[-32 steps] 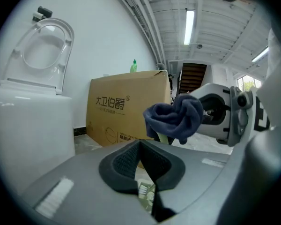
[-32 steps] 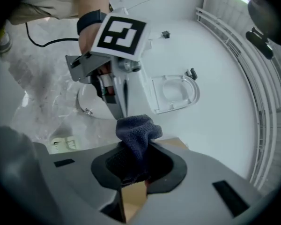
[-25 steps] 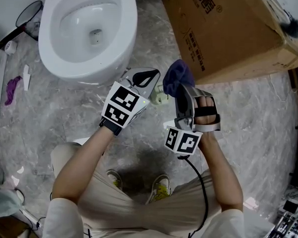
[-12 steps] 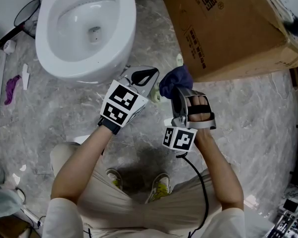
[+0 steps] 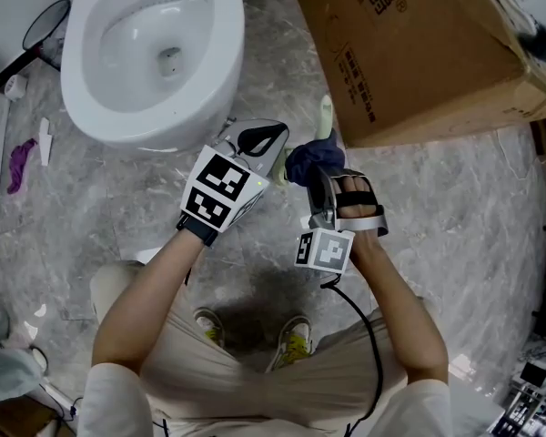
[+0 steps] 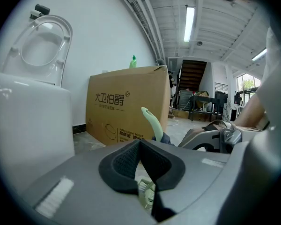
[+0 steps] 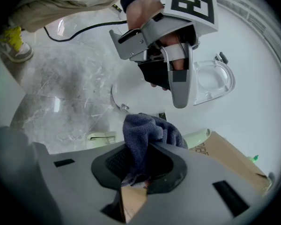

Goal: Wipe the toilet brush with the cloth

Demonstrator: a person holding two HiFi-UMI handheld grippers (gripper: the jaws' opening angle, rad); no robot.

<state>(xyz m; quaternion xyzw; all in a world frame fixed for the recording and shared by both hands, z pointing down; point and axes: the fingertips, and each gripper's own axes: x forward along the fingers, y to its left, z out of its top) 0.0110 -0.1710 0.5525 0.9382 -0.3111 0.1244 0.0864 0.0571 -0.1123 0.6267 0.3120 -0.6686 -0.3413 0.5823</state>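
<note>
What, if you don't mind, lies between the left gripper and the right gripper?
The blue cloth, bunched on the pale green handle of the toilet brush; the head view shows it.

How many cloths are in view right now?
1 for sure: the blue cloth in the right gripper, beside the toilet brush. A purple scrap on the floor left of the toilet may be another.

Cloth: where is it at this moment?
In the head view the cloth is mid-frame, pinched in the right gripper and up against the toilet brush held by the left gripper, just below the cardboard box.
</note>
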